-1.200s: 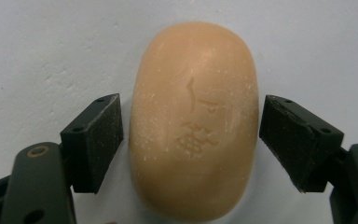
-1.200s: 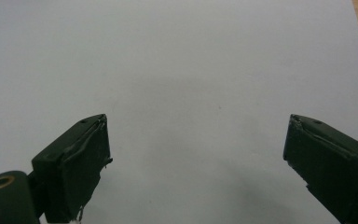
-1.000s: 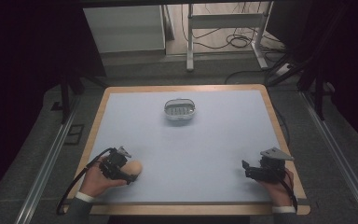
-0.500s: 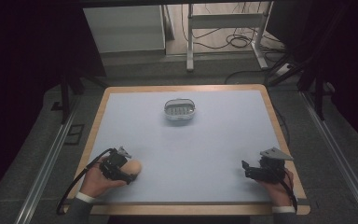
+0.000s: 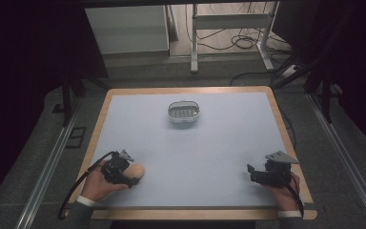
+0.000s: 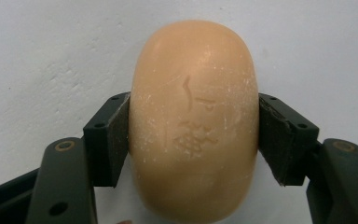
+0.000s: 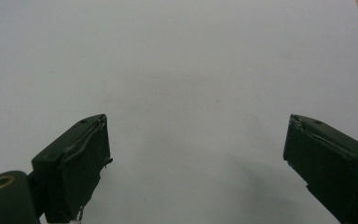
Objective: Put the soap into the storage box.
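An oval, peach-coloured bar of soap [image 6: 193, 121] with a stamped mark lies on the white table top near the front left corner [image 5: 138, 170]. My left gripper [image 5: 132, 174] has just been closing its jaws and now has both black pads pressed against the soap's sides [image 6: 193, 140]. At the front right my right gripper [image 5: 250, 172] rests low over the table, its jaws wide apart with nothing between them [image 7: 196, 154]. A small oval metal soap dish [image 5: 184, 112] stands at the back middle of the table.
The white mat [image 5: 219, 143] covers the wooden table, whose bare edge [image 5: 290, 143] runs along the right. Behind the table are a white cabinet [image 5: 126, 28], a metal frame and floor cables [image 5: 248, 43]. Metal rails [image 5: 47, 167] flank the table.
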`<state>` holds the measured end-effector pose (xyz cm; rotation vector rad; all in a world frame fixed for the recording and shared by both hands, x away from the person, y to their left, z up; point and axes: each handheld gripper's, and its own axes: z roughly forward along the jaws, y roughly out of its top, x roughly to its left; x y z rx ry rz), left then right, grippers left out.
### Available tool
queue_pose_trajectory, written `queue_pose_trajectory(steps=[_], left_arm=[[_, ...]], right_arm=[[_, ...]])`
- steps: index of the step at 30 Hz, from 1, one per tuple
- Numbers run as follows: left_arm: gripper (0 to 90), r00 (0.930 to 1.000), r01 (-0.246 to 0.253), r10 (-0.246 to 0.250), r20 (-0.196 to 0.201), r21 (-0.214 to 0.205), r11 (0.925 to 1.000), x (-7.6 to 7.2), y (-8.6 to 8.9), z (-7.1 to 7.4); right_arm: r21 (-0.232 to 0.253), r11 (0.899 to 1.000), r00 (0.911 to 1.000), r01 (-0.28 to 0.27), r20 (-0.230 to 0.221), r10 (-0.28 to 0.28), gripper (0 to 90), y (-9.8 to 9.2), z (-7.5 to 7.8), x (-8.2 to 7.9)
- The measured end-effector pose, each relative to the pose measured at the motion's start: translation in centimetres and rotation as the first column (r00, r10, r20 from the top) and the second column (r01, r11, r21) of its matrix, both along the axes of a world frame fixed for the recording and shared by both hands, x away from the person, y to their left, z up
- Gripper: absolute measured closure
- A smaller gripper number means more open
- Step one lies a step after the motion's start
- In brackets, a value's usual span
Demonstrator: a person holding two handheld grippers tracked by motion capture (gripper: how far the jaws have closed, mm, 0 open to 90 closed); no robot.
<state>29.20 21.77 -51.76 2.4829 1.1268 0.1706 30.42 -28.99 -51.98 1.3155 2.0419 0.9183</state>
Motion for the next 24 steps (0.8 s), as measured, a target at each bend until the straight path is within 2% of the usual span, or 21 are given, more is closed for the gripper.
queue_pose_trajectory(steps=[4, 13, 24], left_arm=[[32.6, 1.0000, 0.007, -0.007, 0.007, -0.019, 0.9998, 0.1, 0.0, 0.8], [32.6, 0.9994, 0.028, -0.028, 0.021, -0.030, 0.9991, 0.8, -0.3, 2.3], [32.6, 0.9987, 0.050, -0.049, 0.014, -0.032, 0.9982, 2.3, -1.1, 2.8]], right_arm=[[0.001, 1.000, 1.0000, 0.001, 0.001, -0.001, 7.0, 0.0, 0.0, 0.0], [-0.001, 1.000, 1.0000, 0.003, 0.002, -0.003, 7.0, -0.1, 0.0, 0.0], [-0.004, 1.000, 0.9999, 0.010, -0.005, -0.010, 7.0, -0.2, -0.1, 0.0]])
